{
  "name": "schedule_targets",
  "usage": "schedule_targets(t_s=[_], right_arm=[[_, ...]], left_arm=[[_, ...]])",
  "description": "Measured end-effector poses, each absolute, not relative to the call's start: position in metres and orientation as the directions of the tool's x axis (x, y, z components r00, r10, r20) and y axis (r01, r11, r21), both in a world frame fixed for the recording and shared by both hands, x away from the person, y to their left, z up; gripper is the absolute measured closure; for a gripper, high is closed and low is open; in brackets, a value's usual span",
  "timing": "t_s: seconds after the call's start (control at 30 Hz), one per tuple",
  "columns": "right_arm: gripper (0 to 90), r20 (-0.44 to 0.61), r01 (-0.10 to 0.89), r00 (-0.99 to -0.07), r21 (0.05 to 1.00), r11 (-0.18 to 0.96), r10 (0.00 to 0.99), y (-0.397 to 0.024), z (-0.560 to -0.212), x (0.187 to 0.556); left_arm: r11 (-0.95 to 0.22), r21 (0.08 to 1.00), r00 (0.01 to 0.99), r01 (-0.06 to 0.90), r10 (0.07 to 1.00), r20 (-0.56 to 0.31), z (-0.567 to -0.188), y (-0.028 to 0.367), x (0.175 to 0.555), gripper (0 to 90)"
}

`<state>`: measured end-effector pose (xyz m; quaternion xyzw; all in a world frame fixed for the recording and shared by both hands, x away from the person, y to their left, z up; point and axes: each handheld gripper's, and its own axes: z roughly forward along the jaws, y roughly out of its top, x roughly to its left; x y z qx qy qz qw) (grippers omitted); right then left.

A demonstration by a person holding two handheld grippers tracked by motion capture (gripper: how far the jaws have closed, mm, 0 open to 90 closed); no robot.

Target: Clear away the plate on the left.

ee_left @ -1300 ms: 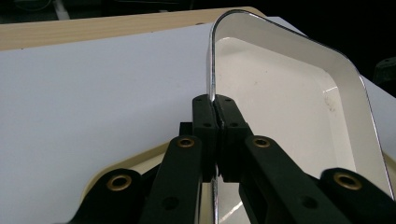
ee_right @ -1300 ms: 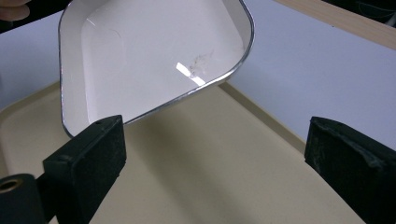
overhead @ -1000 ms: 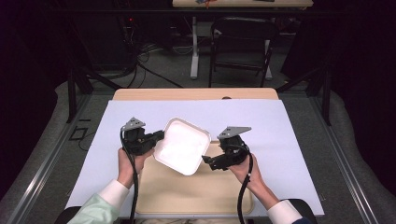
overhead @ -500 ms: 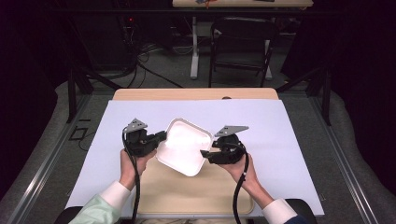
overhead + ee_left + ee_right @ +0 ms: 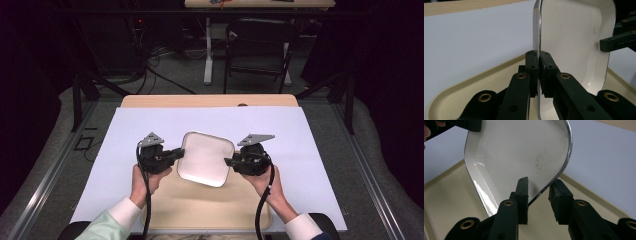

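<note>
- left tool (image 5: pixel 539 72) clenched on the metal-edged rim of the white enamel tray (image 5: pixel 571 42), jaws pressed flat against both faces of the rim.
- right tool (image 5: pixel 538 195) spread apart, straddling the opposite rim; inner jaw just touching the tray's inside, outer jaw clear of the edge.
- white enamel tray (image 5: pixel 206 158) held tilted between left tool (image 5: pixel 175 153) and right tool (image 5: pixel 231 161), lifted above the beige serving tray (image 5: pixel 200 210).
- beige serving tray lying on a white sheet (image 5: pixel 310 140) over the wooden counter (image 5: pixel 210 101).
- faint dark specks visible inside the enamel tray near its rim.
- underside of the enamel tray hidden; near edge of the beige tray partly cut off by forearms.
</note>
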<state>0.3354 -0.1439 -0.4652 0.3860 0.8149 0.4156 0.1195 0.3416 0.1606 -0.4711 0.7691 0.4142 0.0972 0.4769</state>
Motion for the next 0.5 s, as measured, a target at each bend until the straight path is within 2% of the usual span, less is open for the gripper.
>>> schedule_targets(t_s=[0.5], right_arm=[[76.9,0.129,0.579,-0.665,0.711,0.399,0.735,-0.153,-0.459,0.332]], left_arm=[[-0.207,0.733,0.634,0.648,0.68,-0.368,-0.487,0.156,0.336,85.4]])
